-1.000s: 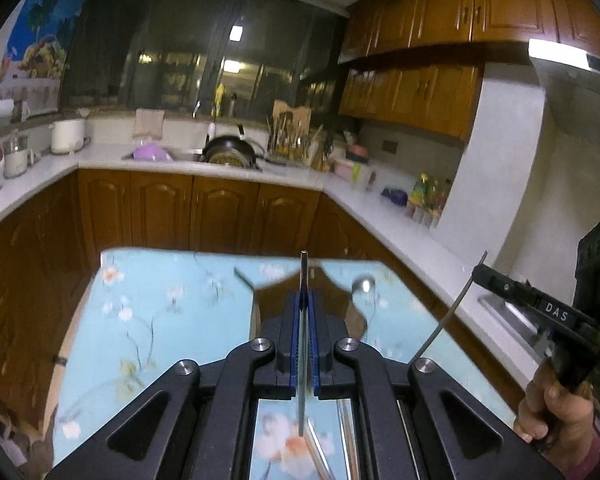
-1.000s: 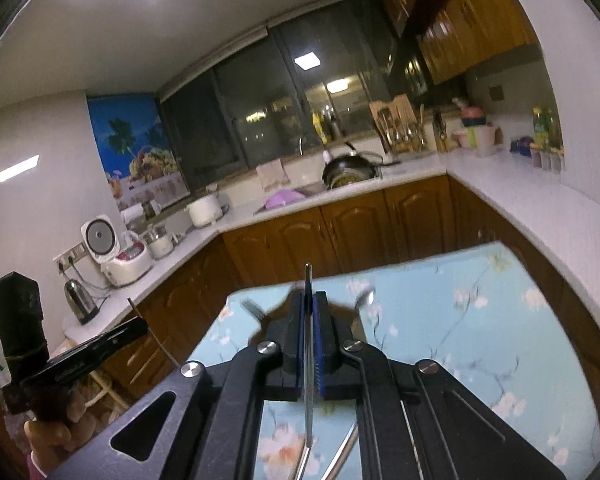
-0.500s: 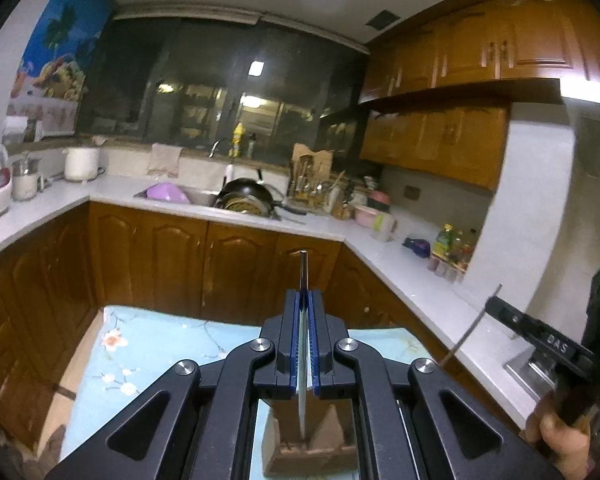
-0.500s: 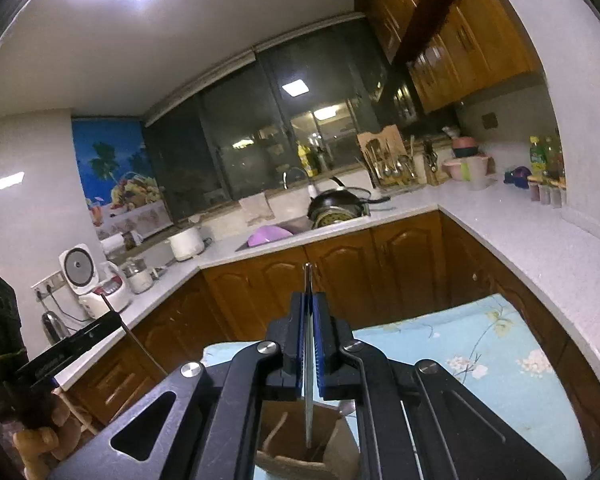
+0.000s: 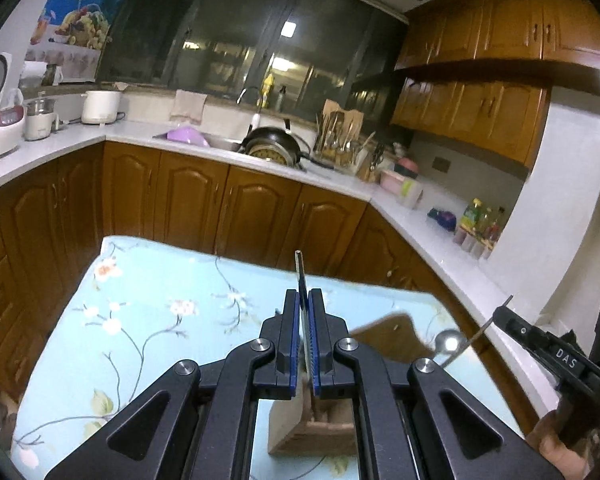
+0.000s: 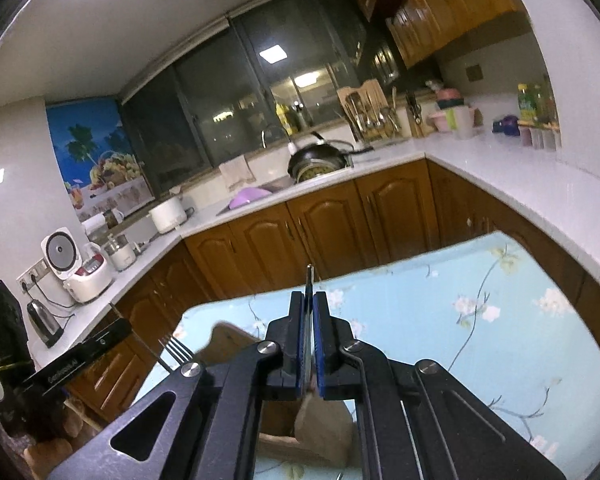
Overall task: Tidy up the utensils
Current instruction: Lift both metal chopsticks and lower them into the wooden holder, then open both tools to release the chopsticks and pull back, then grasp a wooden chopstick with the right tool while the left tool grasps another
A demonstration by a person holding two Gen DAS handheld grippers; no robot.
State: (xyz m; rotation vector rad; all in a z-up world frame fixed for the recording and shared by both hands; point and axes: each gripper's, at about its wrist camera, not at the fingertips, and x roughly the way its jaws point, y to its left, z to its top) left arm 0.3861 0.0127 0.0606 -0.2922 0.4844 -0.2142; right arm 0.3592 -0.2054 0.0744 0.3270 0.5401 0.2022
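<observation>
over the table [image 5: 140,320] and the wooden holder [image 5: 316,432], the left gripper [image 5: 308,344] pinched a fork [image 6: 176,348] and the right gripper [image 6: 309,344] what looked like a spoon [image 5: 446,342], so either thin handle could twist and miss the slots.

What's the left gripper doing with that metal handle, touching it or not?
Touching. Left wrist view shows the left gripper shut on the metal handle, pads pressing both sides.

A home kitchen: brown wooden cabinets [image 5: 188,200] under an L-shaped white countertop [image 5: 420,220]. On it, a black frying pan [image 5: 272,146] sits beside the sink tap [image 5: 250,98], and a white rice cooker [image 6: 76,264] stands further left.
</observation>
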